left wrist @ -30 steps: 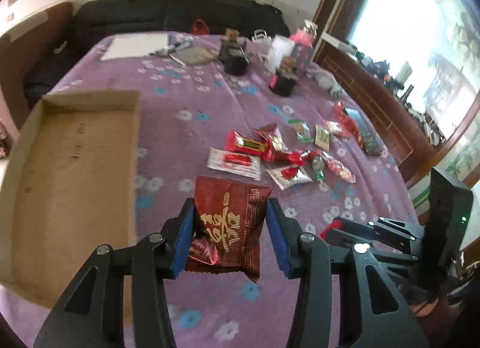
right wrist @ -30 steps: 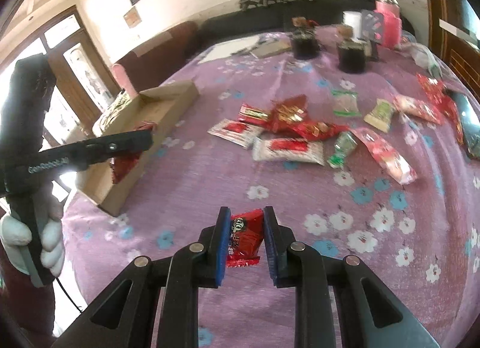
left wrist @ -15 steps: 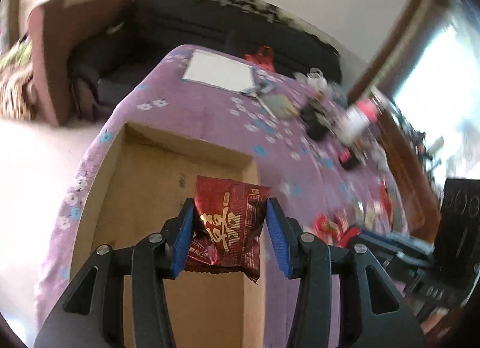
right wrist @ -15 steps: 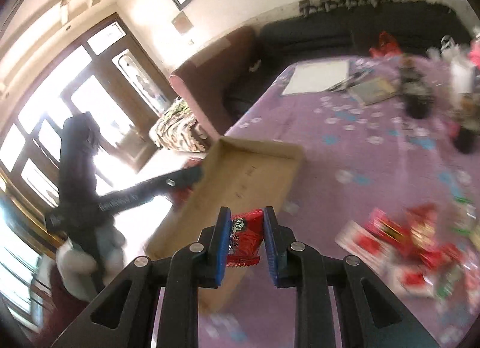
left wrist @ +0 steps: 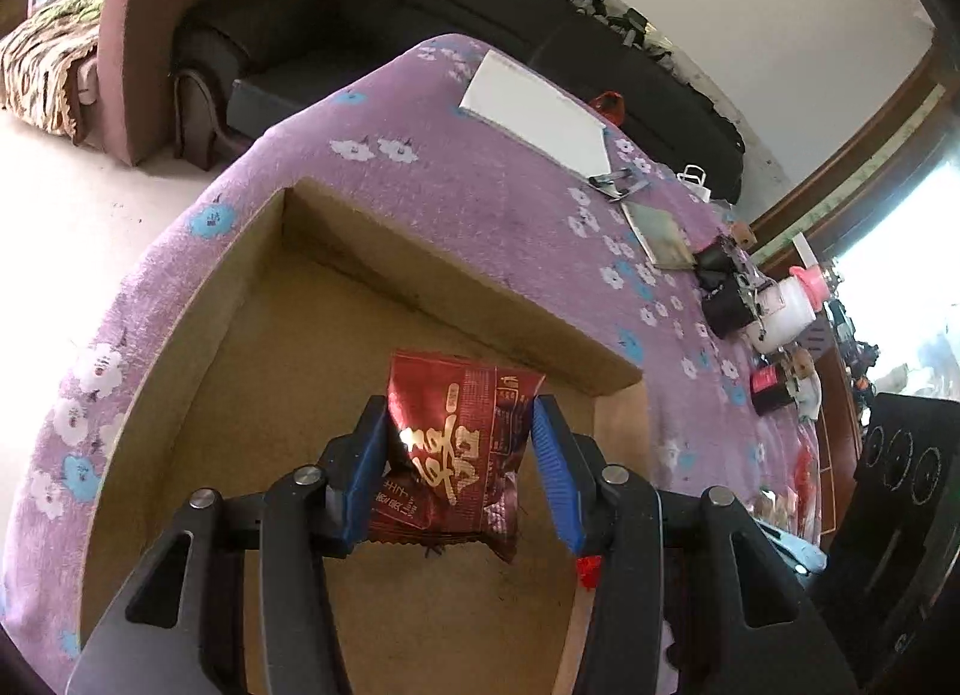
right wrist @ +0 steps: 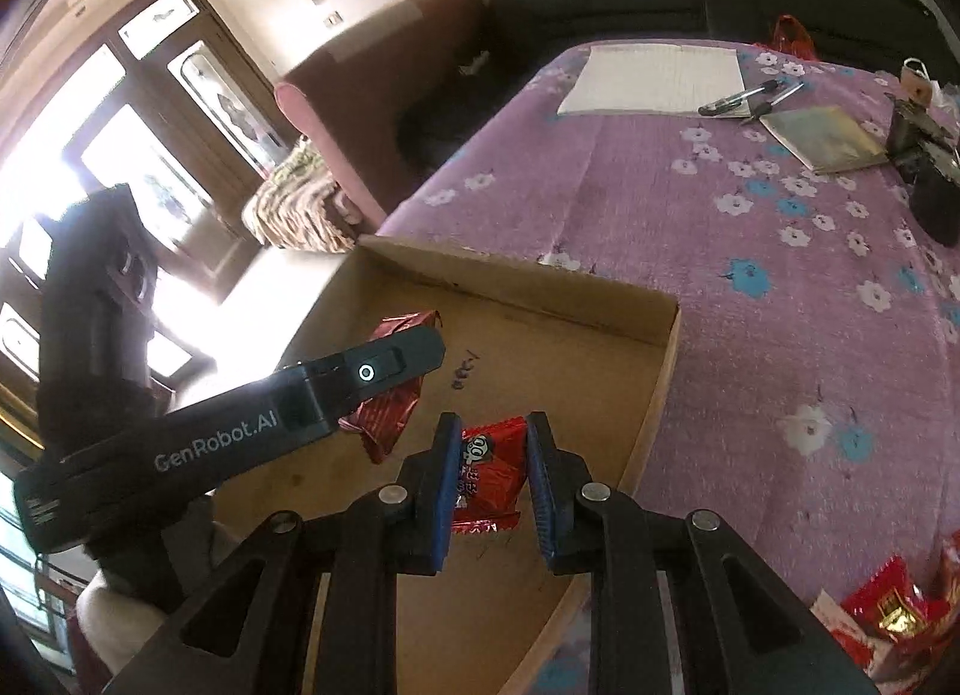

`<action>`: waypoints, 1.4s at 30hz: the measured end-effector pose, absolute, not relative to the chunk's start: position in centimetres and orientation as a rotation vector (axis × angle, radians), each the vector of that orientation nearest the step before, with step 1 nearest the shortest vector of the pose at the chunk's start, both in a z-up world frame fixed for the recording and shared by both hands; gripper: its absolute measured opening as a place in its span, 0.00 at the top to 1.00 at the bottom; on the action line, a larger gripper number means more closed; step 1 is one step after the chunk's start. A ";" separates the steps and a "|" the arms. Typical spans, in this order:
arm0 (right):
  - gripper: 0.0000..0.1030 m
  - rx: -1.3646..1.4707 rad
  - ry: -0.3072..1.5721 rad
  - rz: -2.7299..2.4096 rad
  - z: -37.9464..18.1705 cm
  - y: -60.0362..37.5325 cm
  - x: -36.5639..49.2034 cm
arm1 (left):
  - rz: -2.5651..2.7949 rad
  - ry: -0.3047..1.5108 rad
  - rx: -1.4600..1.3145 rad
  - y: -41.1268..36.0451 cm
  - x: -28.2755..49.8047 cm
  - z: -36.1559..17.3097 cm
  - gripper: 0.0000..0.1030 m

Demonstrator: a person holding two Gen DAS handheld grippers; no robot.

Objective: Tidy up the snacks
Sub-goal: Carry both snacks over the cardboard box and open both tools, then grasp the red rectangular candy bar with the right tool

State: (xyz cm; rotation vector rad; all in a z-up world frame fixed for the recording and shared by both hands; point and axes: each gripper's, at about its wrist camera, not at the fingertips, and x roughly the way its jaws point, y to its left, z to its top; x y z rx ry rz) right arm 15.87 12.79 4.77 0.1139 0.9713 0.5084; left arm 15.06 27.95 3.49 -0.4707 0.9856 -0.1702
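Jaws, left gripper (left wrist: pixel 459 470): pinching dark red packet (left wrist: pixel 459 443), held over box (left wrist: pixel 252 299).
Jaws, right gripper (right wrist: pixel 492 476): pinching small red packet (right wrist: pixel 487 476), also above box floor.
Box: looks bare; neither packet dropped in yet.
Left to do: release both; loose snacks (right wrist: pixel 888 614) wait on table (right wrist: pixel 780 287).

Daylit, with blown-out glare from windows (right wrist: pixel 90 167) at left and a window (left wrist: pixel 900 299) at right; strong fisheye curvature and dark vignetting at frame corners.
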 end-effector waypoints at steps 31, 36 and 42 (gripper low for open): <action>0.46 0.246 0.891 0.236 6.1 -8.8 6.2 | -0.324 0.845 -0.413 19.0 -0.9 10.9 0.39; 0.46 0.223 0.871 0.191 5.6 -9.4 7.5 | -0.326 0.855 -0.381 17.2 -2.4 10.5 0.39; 0.51 0.149 0.926 0.144 3.7 -7.7 10.8 | -0.305 0.862 -0.394 17.4 -3.3 10.2 0.39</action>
